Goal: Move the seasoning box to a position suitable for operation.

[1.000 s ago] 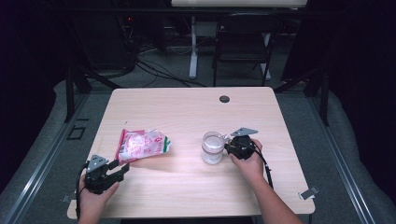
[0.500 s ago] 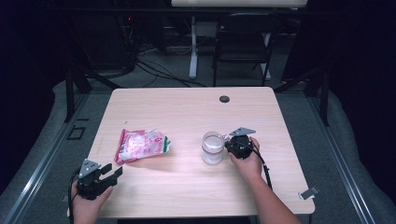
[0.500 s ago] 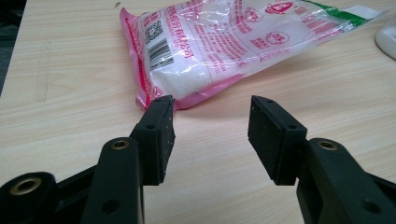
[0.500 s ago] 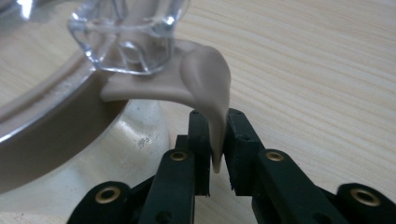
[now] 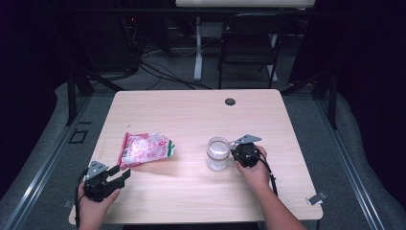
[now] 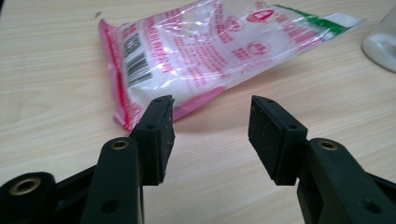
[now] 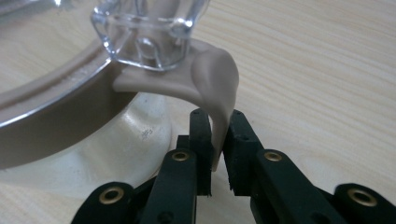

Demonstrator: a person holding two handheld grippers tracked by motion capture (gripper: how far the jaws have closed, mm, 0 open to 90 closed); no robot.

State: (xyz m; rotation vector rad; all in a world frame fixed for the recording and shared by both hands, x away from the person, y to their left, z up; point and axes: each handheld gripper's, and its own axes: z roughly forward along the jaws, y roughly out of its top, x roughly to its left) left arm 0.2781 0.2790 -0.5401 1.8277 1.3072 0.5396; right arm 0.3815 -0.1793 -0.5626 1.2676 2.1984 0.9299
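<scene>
Jar (image 5: 218, 153) is sitting on the bench (image 5: 191, 115) a bit right of centre, and your right gripper (image 5: 245, 152) is pressing right up against its right side. Looking along the right gripper view, you're pinching the beige tab (image 7: 219, 93) that's curving down off the jar's lid rim (image 7: 56, 109); the jaws have just been closing, and now they're clamping that tab between them, with the clear knob (image 7: 147, 28) of the lid sitting just above. The jar itself is standing upright with something white inside it.

Your left gripper (image 5: 112, 178) is hanging out near the front left corner of the bench, and you're holding its jaws apart with nothing between them. They're pointing toward the pink and white bag (image 5: 145, 149), which is lying flat on the bench just beyond the tips, not touching them. In the left gripper view you're seeing the bag's barcode end (image 6: 135, 65) nearest you and its green-edged end (image 6: 322, 21) pointing off toward the jar (image 6: 380, 44) at the far right.
</scene>
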